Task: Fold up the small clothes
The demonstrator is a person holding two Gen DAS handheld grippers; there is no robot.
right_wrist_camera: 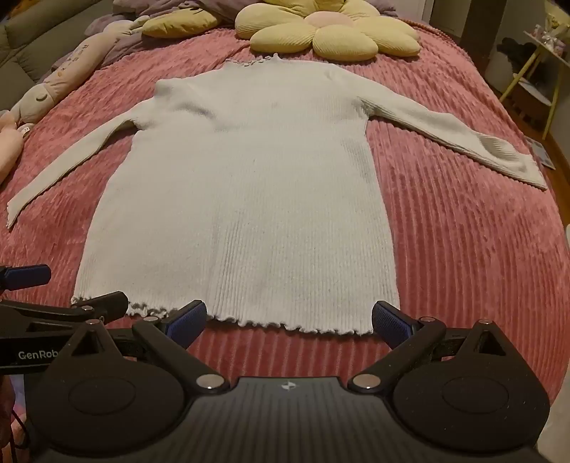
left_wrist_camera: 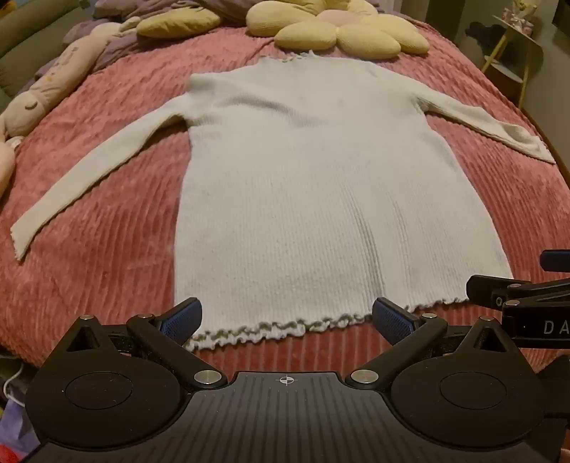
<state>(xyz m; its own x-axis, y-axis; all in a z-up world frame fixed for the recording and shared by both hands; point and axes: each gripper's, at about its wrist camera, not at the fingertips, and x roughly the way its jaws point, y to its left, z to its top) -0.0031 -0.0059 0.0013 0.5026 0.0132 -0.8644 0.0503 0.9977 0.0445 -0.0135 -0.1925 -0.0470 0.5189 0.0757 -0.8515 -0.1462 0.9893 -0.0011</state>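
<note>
A pale ribbed long-sleeved sweater [left_wrist_camera: 313, 185] lies flat on the pink bedspread [left_wrist_camera: 107, 249], collar away from me, both sleeves spread out to the sides. Its frilled hem is nearest me. My left gripper [left_wrist_camera: 286, 317] is open and empty, just before the hem's left half. My right gripper [right_wrist_camera: 288, 318] is open and empty, just before the hem's right half; the sweater [right_wrist_camera: 242, 192] fills that view too. Each gripper shows at the edge of the other's view: the right gripper in the left wrist view [left_wrist_camera: 527, 285] and the left gripper in the right wrist view [right_wrist_camera: 53, 288].
A yellow flower-shaped cushion [left_wrist_camera: 342, 28] lies beyond the collar. A long plush rabbit [left_wrist_camera: 50, 85] lies along the bed's left edge. A small yellow-legged side table [right_wrist_camera: 538, 64] stands off the bed's far right. Purple bedding [right_wrist_camera: 171, 10] is bunched at the far left.
</note>
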